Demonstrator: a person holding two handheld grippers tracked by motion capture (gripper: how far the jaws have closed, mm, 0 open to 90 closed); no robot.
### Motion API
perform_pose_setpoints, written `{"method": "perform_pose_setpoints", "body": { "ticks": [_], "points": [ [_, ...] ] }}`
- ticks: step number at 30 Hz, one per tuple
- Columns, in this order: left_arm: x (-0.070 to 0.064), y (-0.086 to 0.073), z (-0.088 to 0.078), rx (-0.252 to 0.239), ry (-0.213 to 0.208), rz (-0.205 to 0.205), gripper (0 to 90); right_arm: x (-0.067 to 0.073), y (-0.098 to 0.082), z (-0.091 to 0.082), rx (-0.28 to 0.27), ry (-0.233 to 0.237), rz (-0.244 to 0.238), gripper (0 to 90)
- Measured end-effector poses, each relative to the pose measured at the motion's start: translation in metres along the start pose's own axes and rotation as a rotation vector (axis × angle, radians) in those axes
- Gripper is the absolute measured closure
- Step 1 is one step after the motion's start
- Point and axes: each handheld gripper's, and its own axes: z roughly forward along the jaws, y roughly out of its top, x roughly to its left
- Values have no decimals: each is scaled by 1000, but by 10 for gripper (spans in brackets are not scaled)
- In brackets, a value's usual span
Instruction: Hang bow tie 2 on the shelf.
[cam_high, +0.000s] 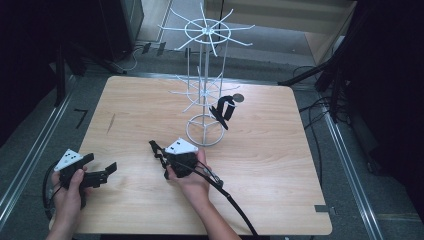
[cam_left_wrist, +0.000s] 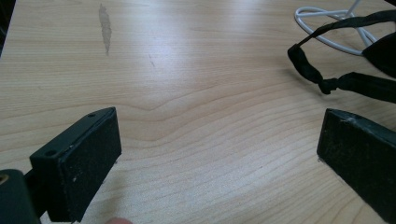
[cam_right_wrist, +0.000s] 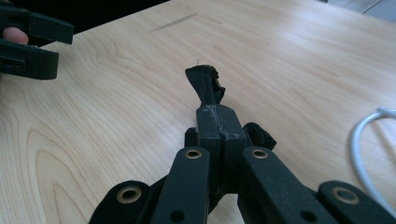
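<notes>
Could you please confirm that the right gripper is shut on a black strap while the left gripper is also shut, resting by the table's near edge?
Not quite: the left gripper is open, as the left gripper view shows. The right gripper is indeed shut on the black strap.

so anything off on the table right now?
Minor only. A grey scuff streak mars the wooden table at, toward its far-left part in the high view. The black strap pinched in the right claw has a frayed end. White wire rack stands upright.
</notes>
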Motion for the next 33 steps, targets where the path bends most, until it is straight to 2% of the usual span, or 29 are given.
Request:
{"method": "perform_pose_setpoints", "body": {
  "ticks": [16,25,33],
  "points": [
    [0,0,0,2,0,3,2,-16,9,-44,-94,-58,-20,900],
    [0,0,0,3,2,3,2,-30,11,-71,-122,-98,-21,900],
    [-1,0,0,1,3,2,2,-38,12,-88,-145,-115,-16,900]
  ]
}}
